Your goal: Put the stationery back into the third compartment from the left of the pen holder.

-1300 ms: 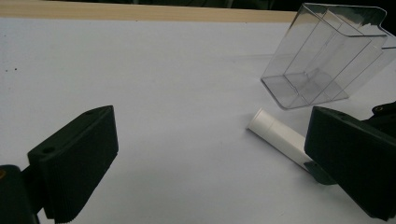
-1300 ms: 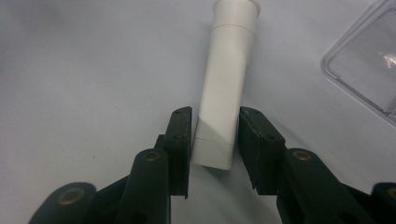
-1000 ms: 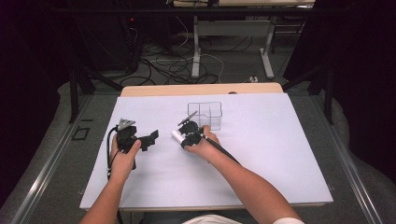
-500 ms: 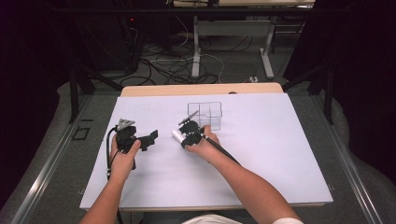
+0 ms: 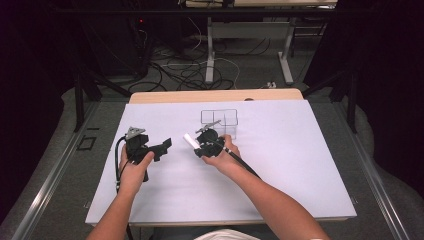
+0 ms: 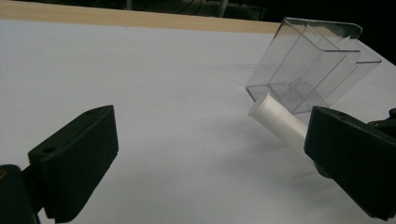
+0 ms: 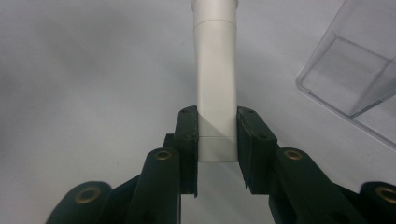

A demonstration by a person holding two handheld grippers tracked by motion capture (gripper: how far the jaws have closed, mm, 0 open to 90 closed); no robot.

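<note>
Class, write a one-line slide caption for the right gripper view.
Right gripper clamps a white tube above the white table, beside a clear divided box.

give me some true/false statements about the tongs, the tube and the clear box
1. The right tongs are shut on the white tube. True.
2. The left tongs hold the tube. False: their jaws stand wide apart with nothing between them.
3. The clear box has dividers inside. True.
4. The tube lies inside the box. False: it is outside, beside the box, held in the right tongs.
5. The sheet covering the table is black. False: it is white.
</note>
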